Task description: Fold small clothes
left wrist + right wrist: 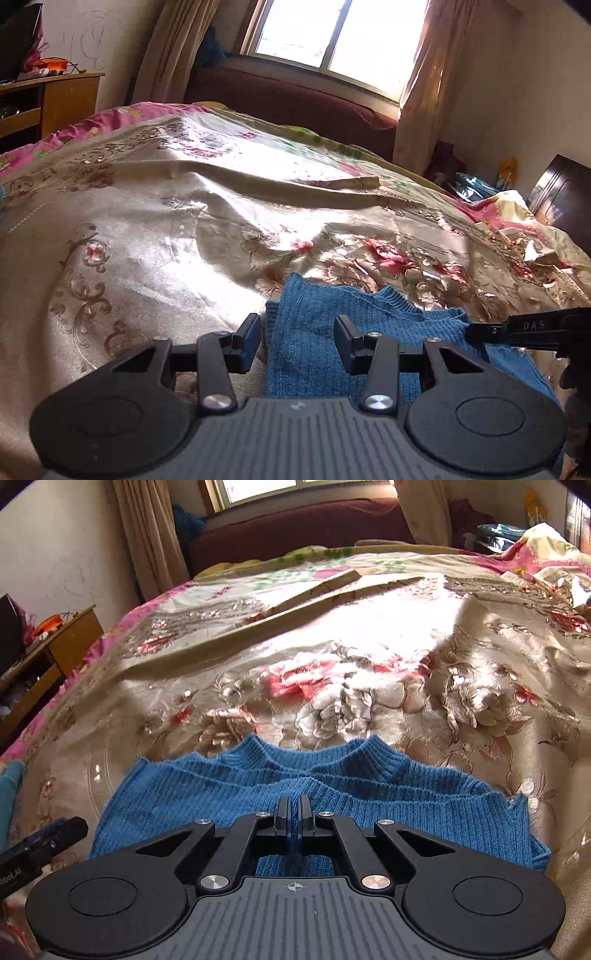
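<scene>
1. Blue ribbed knit sweater lies near bed edge on floral satin bedspread.
2. R gripper: jaws closed, pinching sweater's knit fold.
3. L gripper: jaws part-open, straddling sweater's left edge, no grip.
4. Bedspread beyond collar: open room.

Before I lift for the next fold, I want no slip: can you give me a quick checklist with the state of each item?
1. Right gripper shut on the blue sweater: ok, jaws together over its near edge.
2. Left gripper gripping the sweater's side edge: not ok, jaws apart.
3. Sweater lying flat: not ok, layers bunched below the collar.
4. Bedspread beyond the sweater free for folding: ok.
5. Cloth really pinched between the right pads: cannot tell.
</scene>
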Tool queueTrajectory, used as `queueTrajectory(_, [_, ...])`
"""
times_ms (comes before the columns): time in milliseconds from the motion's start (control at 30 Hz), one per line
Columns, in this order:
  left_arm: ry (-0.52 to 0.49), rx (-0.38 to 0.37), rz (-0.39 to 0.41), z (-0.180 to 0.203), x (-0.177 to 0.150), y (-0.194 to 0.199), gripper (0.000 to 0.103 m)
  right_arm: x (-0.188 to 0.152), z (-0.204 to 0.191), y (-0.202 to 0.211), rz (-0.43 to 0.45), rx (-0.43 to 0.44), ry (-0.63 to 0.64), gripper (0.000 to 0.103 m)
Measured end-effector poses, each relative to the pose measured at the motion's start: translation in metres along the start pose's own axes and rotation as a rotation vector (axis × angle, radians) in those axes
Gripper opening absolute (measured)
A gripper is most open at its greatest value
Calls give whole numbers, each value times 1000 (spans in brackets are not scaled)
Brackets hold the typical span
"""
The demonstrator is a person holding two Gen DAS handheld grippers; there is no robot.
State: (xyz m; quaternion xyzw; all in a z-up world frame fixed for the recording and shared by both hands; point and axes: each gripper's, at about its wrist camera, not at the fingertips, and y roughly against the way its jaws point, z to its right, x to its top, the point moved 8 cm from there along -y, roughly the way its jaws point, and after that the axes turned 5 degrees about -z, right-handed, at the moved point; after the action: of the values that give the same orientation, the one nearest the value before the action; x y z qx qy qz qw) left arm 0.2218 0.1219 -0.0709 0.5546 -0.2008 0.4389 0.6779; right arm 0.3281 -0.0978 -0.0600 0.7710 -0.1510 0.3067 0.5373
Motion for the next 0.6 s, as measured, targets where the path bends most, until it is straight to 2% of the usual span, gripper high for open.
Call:
queueTrajectory(100, [-42, -20, 23, 9, 1, 1, 50, 15, 3, 6, 70, 3, -51, 2])
queueTrajectory(167, [-41, -23, -15, 9, -7, -9, 50, 10, 9, -12, 31, -26, -75, 2])
queueTrajectory(267, [-46, -1, -83, 3, -26, -24, 50, -8, 13, -38, -29, -87, -40, 2])
queueTrajectory(333, [-65, 19, -107, 0, -34, -28, 50, -8, 14, -39, -19, -93, -47, 2])
queueTrajectory(400, [-60, 8, -109, 0, -36, -27, 50, -7, 15, -37, -11, -97, -66, 2])
queueTrajectory(467, [-65, 9, -117, -1, -38, -28, 51, -8, 12, -37, -15, -112, -30, 2])
queueTrajectory(600, [-43, 5, -134, -7, -41, -30, 53, -6, 7, -32, -30, -109, -26, 11])
